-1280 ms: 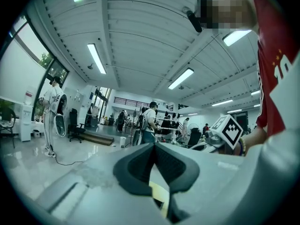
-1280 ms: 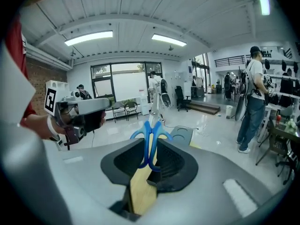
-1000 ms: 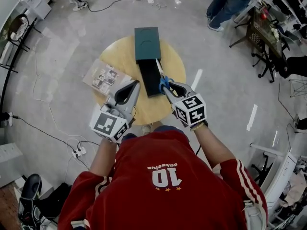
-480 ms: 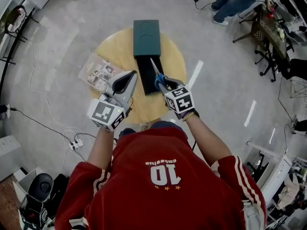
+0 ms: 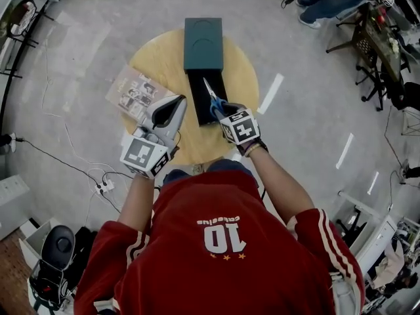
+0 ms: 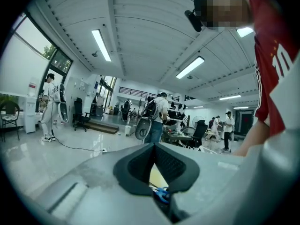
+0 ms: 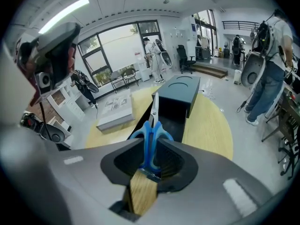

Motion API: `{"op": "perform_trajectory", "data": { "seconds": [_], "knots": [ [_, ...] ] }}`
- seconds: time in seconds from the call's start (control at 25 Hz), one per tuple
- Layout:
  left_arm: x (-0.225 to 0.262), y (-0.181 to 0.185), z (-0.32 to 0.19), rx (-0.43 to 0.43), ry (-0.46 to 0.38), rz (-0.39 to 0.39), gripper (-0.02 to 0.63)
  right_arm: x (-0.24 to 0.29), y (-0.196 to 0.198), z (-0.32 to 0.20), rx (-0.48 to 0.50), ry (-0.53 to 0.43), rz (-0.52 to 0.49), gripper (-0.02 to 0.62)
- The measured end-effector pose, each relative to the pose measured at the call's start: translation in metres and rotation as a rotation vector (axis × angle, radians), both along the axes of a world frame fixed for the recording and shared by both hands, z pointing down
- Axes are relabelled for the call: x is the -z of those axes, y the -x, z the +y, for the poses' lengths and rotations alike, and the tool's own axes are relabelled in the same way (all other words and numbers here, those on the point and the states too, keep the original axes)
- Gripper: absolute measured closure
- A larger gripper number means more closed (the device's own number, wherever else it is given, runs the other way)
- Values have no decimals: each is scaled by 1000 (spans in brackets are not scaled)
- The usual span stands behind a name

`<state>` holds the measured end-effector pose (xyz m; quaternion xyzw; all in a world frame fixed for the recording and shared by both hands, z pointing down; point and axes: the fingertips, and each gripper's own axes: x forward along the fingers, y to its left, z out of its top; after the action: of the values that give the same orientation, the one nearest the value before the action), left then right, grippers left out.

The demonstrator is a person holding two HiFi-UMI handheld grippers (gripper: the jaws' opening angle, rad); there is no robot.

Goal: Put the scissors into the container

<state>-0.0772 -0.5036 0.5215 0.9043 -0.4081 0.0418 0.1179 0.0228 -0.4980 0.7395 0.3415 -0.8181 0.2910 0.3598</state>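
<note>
Placing step: the right gripper [image 5: 221, 112], fingers gripping the blue handles of the scissors [image 5: 210, 96], is holding them blade-first over the open container [image 5: 195, 98] on the table [image 5: 156, 64], lowering and release probably coming next, while the left gripper [image 5: 178, 104] is idling to its left, fingers closed and empty.

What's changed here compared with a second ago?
The right gripper, shut on the scissors, came in and lower, from the right edge of the container's open drawer to over it. The left gripper barely shifted. Nothing was taken or let go. Container, booklet and table stayed put.
</note>
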Motion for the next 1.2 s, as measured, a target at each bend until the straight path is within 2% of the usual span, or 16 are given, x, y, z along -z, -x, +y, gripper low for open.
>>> {"op": "perform_trajectory", "data": {
  "seconds": [0.16, 0.6, 0.84, 0.96, 1.2],
  "knots": [
    [-8, 13, -7, 22, 27, -1, 603, -14, 15, -9, 13, 25, 11, 506],
    [-22, 16, -8, 41, 58, 6, 603, -44, 12, -11, 33, 80, 69, 506],
    [-18, 10, -6, 34, 58, 6, 603, -42, 9, -14, 33, 37, 64, 502],
    [-14, 7, -5, 31, 54, 4, 603, -36, 6, -15, 25, 22, 45, 466],
    [-11, 8, -3, 26, 42, 7, 603, -27, 3, -15, 5, -10, 32, 466]
  ]
}}
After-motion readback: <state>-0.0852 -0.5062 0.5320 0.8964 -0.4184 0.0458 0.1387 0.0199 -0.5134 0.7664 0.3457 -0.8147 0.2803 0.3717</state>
